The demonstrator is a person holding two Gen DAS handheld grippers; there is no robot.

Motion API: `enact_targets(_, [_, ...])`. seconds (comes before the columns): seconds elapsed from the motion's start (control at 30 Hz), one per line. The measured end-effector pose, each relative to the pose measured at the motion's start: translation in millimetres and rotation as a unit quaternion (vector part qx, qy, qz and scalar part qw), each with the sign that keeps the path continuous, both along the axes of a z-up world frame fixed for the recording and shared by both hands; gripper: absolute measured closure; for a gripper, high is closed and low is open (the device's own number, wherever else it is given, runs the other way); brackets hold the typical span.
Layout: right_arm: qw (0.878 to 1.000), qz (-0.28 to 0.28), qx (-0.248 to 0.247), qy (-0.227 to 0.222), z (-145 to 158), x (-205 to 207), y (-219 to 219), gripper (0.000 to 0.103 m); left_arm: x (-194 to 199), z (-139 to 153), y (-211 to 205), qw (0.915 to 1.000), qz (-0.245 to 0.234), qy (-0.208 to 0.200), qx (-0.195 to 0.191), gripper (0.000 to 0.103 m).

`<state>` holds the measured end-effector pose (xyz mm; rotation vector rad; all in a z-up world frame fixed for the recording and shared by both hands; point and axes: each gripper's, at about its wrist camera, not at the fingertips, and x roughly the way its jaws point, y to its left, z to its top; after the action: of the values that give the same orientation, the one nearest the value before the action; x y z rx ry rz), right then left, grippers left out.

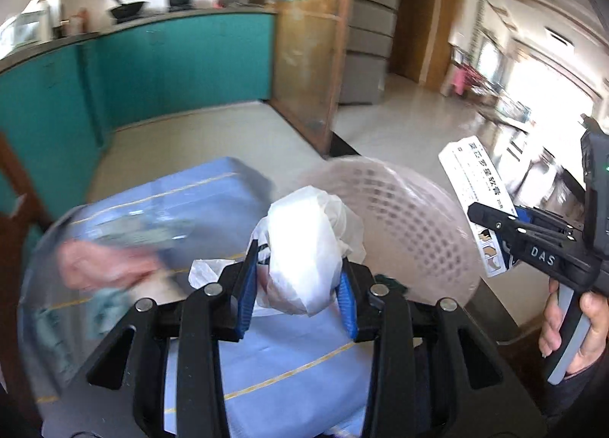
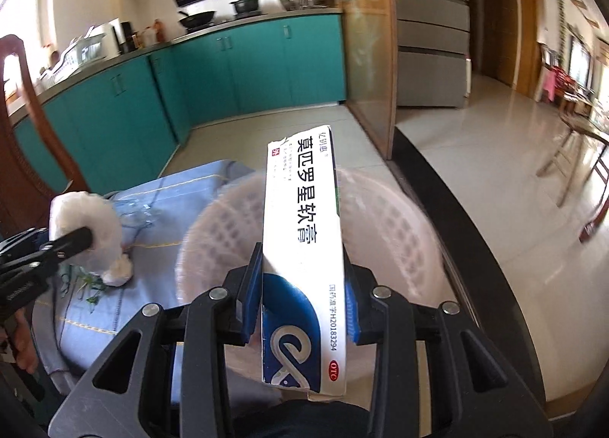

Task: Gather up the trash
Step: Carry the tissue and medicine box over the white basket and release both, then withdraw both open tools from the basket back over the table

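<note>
Both grippers loaded, both carrying trash toward the bin.

Left gripper (image 1: 300, 285): blue-padded fingers (image 1: 243, 285) pinching a crumpled white tissue/plastic wad (image 1: 304, 247). The wad bulges out above the pads, so the grip is around its lower middle. It's held in the air near the left edge of the bin, above the bench (image 1: 289, 354) with its light blue cloth with yellow stitch lines.

Right gripper (image 2: 300, 297): fingers clamped on the sides of a long white-and-blue cardboard ointment box (image 2: 304, 232), lengthwise along the fingers, open torn end pointing far. Held that way it should drop end-first.

Container: pale pink perforated round plastic basket (image 1: 411, 224), standing on the right part of the bench by the dark edge. The box sits roughly over its mouth in the right wrist view. Interior is motion-blurred and partly blocked; can't tell what's in it.

Blurred pink and green scraps (image 1: 102, 266) lie on the cloth, left; likely more trash left to collect.
</note>
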<state>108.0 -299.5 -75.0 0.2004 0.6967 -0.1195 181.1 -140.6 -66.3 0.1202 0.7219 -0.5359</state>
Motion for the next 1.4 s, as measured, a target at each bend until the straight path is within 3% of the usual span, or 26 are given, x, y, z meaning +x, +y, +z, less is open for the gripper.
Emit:
enact_targets(0.13, [1.0, -0.012, 0.001, 0.001, -2, -6, -14, 0.067, 7, -11, -46, 0.9989, -0.042, 0.017, 0.011, 0.063])
enact_targets(0.2, [1.0, -0.013, 0.004, 0.001, -2, -5, -19, 0.067, 8, -12, -62, 0.9985, -0.05, 0.013, 0.015, 0.053])
enact_targets(0.27, [1.0, -0.014, 0.004, 0.0, -2, -2, -21, 0.067, 6, -12, -68, 0.9987, -0.047, 0.002, 0.017, 0.028])
enact_targets(0.37, [1.0, -0.008, 0.003, -0.003, -2, 1, -21, 0.067, 2, -7, -63, 0.9992, -0.035, -0.012, 0.016, 0.023])
enact_targets(0.5, [1.0, 0.0, -0.001, 0.004, -6, 8, -15, 0.066, 5, -6, -45, 0.9994, 0.0, -0.017, 0.031, 0.02])
enact_targets(0.57, [1.0, 0.002, 0.0, 0.006, -9, 10, -11, 0.055, 5, -7, -26, 0.9989, 0.028, -0.016, 0.035, 0.018])
enact_targets(0.63, [1.0, 0.001, 0.005, 0.001, -8, 9, -8, 0.029, 4, -11, -10, 0.9972, 0.054, -0.016, 0.048, 0.018])
enact_targets(0.67, [1.0, 0.003, 0.007, -0.001, -8, 8, -6, 0.026, 3, -14, -1, 0.9957, 0.07, -0.018, 0.057, 0.018])
enact_targets(1.0, [0.999, 0.035, 0.019, 0.025, -19, 18, 23, 0.025, -14, -41, 106, 0.9781, 0.186, 0.038, 0.085, 0.018])
enact_targets(1.4, [0.986, 0.16, 0.011, 0.037, -12, 52, 143, 0.025, -46, -42, 174, 0.9716, 0.222, 0.045, 0.068, 0.018])
